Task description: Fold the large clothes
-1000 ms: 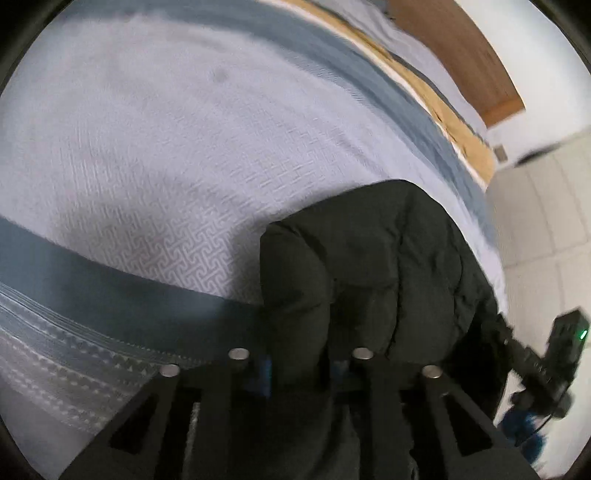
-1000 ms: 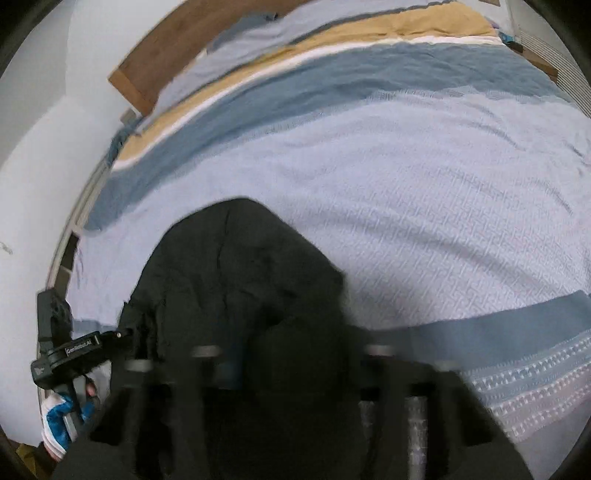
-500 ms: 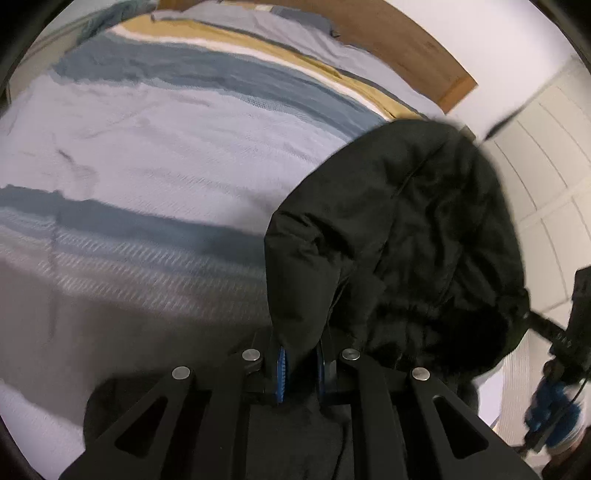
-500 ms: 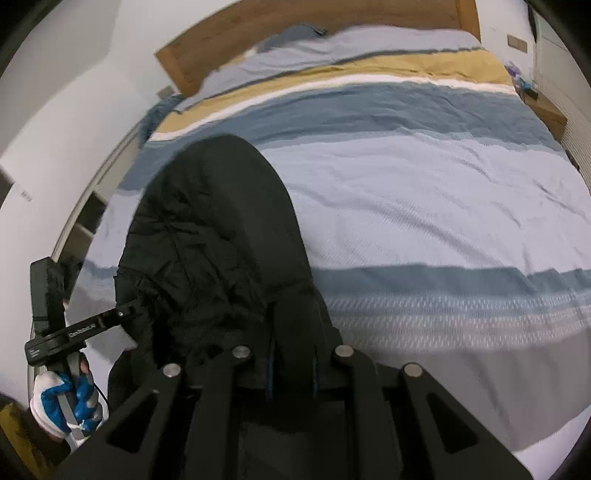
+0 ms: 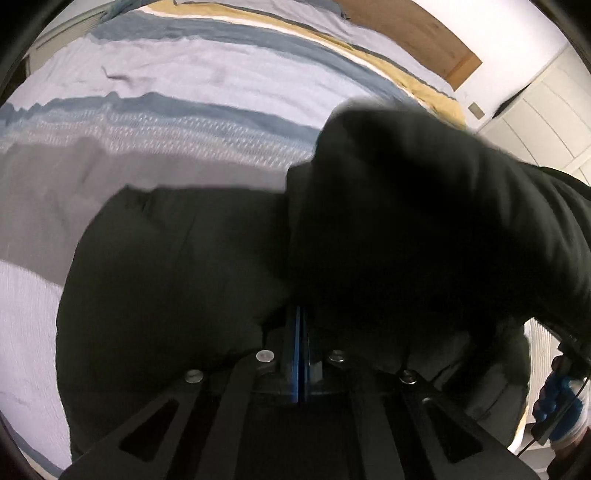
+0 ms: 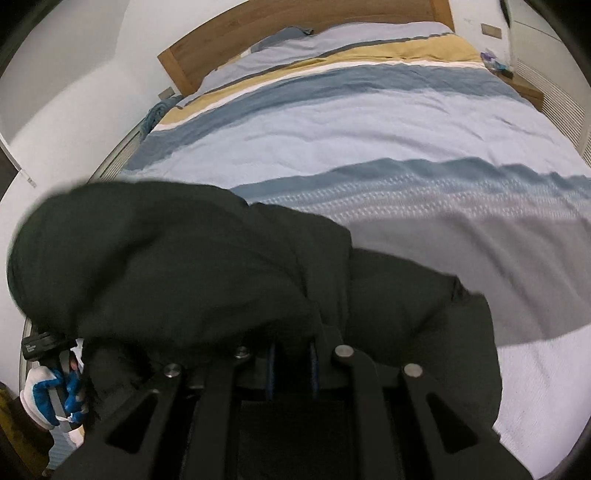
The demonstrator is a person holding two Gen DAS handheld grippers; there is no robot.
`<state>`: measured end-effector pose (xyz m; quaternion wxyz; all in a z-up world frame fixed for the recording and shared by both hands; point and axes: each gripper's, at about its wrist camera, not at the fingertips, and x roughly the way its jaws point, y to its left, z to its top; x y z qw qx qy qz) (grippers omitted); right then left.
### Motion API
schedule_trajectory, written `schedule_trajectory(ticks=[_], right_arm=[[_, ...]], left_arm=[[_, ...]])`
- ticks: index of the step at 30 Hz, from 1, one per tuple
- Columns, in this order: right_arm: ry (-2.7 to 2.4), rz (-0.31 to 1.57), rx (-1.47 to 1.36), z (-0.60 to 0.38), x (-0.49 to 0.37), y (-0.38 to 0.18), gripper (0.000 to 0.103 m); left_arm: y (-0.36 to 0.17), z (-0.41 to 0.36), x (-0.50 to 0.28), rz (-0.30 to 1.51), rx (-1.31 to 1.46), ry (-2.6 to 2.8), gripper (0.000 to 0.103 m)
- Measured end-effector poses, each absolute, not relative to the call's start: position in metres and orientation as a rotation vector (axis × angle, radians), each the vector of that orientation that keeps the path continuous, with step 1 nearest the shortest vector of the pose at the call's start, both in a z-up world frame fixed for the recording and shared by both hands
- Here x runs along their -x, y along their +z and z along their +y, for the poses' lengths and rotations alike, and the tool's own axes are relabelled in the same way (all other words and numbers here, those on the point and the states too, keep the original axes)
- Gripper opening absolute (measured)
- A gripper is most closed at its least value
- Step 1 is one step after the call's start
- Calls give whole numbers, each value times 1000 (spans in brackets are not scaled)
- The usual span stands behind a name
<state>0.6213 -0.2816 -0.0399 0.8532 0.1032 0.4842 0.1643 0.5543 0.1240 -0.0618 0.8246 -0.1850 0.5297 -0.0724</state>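
A large black padded jacket fills the lower half of the left wrist view, its upper part lifted and blurred. My left gripper is shut on a fold of it, blue pads pressed together. In the right wrist view the same black jacket bulges in front of my right gripper, which is shut on its fabric. Part of the jacket lies on the striped bedspread.
A wooden headboard stands at the far end of the bed. A nightstand is at the right. The other gloved hand shows at the left edge. White cupboards stand beside the bed.
Both grippers have pulled back toward the foot of the bed with the jacket. More of the jacket now lies below them, and the lifted part has swung down and toward the cameras.
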Motion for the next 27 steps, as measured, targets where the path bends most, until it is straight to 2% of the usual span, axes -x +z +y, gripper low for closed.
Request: schedule_trajectory(ticks=[8,14,17,19,21,27], right_arm=[[334,991,-123,-288,-605,-64,13],[348,981,-74,-293,-594,-66,10],[359,988,-59,-294,-594,-68,10],[365,989,-53,-296,-593,-68,10],[371,993,-51,-295,-595,-70,10],[374,996,-52,-294,-594,-68,11]], left_arm=[[-57,127,-540,1077,400,-157,1],[-24,140,-522,1020,417,-156,10],[-1,144,-515,957,445,-166,25],[10,151,-524,914,461,-178,43],[27,143,-539,869,468,-221,50],[20,114,-587,882,431,-258,51]])
